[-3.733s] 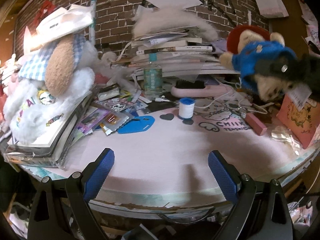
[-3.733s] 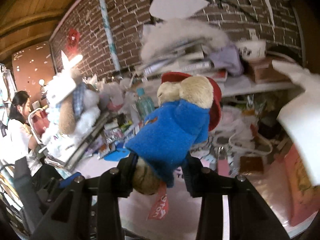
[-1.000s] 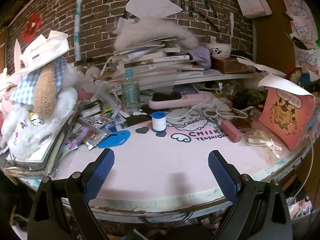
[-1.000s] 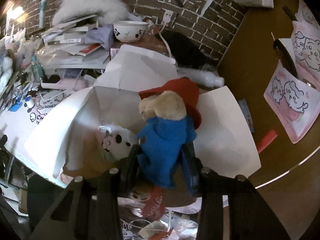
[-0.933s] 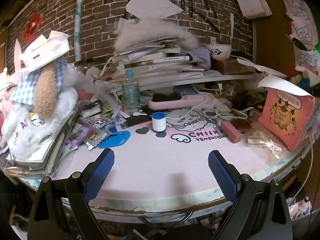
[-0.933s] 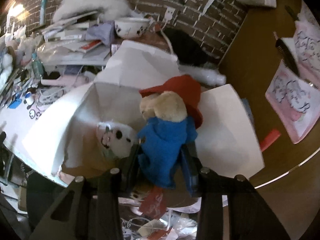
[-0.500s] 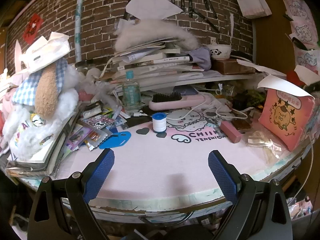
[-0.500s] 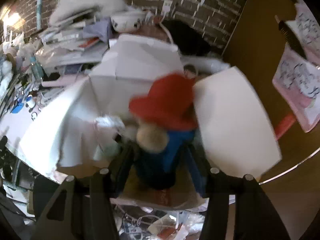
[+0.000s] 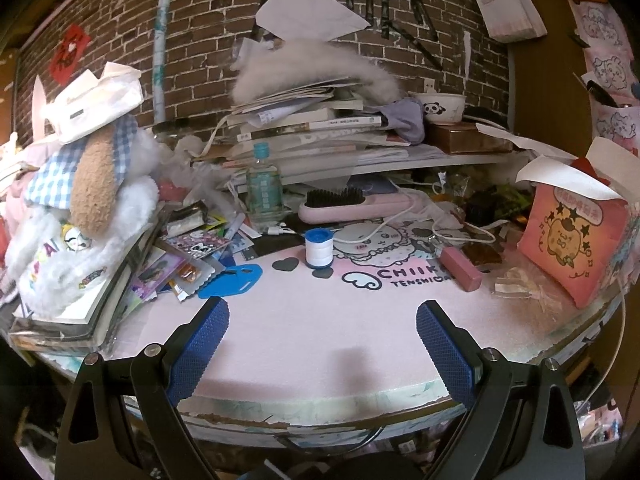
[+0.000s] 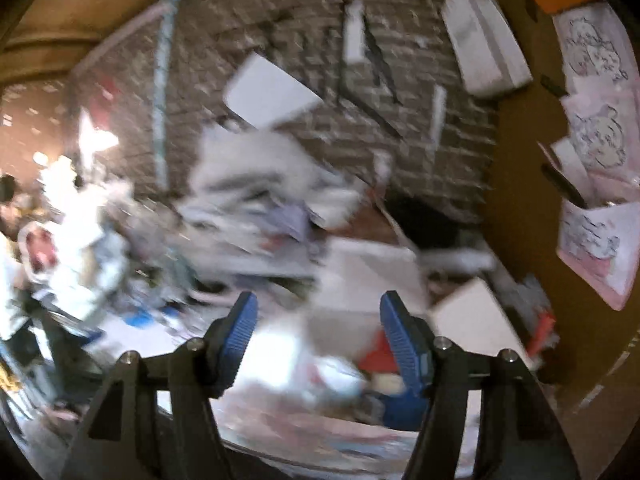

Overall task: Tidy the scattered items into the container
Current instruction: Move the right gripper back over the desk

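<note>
Plush bear in blue coat and red hat (image 10: 380,364), blurred, lies low in the white-flapped cardboard box (image 10: 472,320), below the right gripper (image 10: 318,330), whose blue-padded jaws are opening with nothing between them. Left gripper (image 9: 320,334) hovers wide, empty, over the pink printed desk mat (image 9: 304,320); brick wall (image 9: 208,20) behind.
</note>
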A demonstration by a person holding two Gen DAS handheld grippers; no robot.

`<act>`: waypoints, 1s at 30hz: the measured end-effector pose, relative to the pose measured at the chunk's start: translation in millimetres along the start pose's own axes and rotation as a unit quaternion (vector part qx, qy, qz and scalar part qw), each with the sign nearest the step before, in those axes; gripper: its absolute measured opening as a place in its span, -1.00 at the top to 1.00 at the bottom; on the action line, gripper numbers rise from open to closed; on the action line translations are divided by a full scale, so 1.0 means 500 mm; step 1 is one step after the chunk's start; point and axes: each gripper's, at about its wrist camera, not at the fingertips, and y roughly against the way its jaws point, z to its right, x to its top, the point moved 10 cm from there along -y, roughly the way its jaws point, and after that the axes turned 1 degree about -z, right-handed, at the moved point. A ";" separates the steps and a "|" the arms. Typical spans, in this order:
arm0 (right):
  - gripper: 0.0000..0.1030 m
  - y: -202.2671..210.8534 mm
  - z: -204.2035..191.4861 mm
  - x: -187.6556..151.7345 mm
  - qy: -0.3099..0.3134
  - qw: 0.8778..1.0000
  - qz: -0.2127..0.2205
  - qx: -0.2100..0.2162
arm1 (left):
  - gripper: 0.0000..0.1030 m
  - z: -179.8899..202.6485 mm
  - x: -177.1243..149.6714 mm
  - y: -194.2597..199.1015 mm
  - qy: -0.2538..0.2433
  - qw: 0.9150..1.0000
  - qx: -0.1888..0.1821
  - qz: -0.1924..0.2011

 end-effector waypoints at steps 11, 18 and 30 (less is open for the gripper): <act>-0.29 -0.041 -0.223 -0.110 0.034 0.992 0.014 0.123 | -0.83 -0.013 -0.005 -0.020 0.008 1.000 0.007 -0.008; -0.29 -0.107 -0.299 -0.226 0.025 0.985 -0.025 0.166 | -0.83 -0.008 -0.001 -0.060 0.015 1.000 -0.006 -0.016; -0.30 -0.188 -0.325 -0.344 0.002 0.980 -0.079 0.183 | -0.81 -0.002 0.051 -0.164 0.029 0.998 -0.020 -0.057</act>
